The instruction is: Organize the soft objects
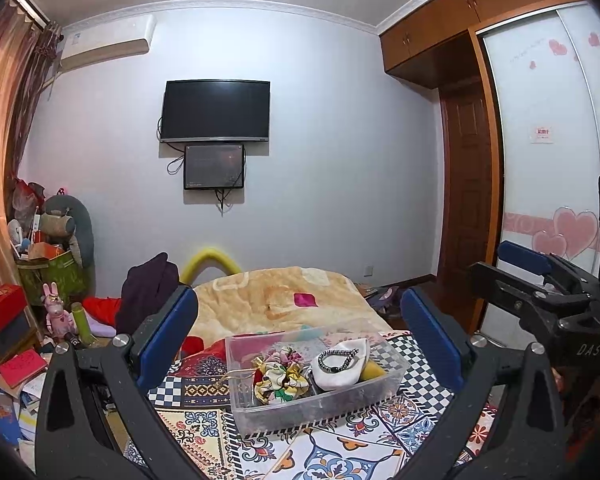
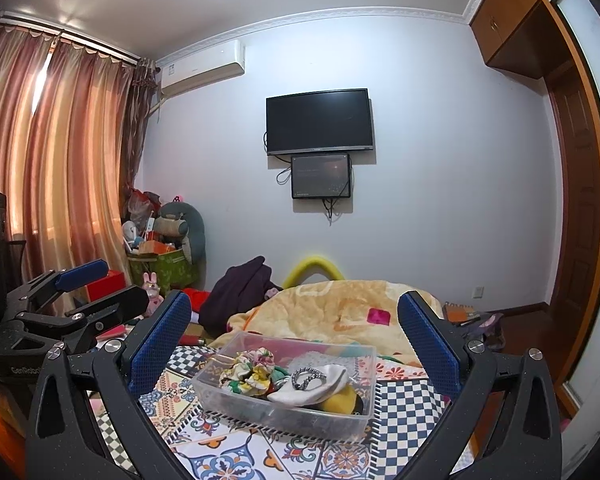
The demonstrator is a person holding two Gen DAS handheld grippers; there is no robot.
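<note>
Left wrist view: the left hand-held gripper [image 1: 299, 336] hangs spread and empty, the clear plastic bin [image 1: 260, 410] just ahead between its fingers, floral scrunchies [image 1: 278, 378] and a white pouch [image 1: 342, 364] gathered inside. Right wrist view: the right hand-held gripper [image 2: 294, 336] is spread too, holding nothing, the bin [image 2: 276, 410] ahead on the patterned bedspread [image 2: 404, 400] — sorting looks done.

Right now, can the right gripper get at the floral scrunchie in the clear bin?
Probably yes. The right gripper is open and empty, facing the clear bin, which has no lid. The floral scrunchie lies on top at the bin's left end, uncovered.
</note>
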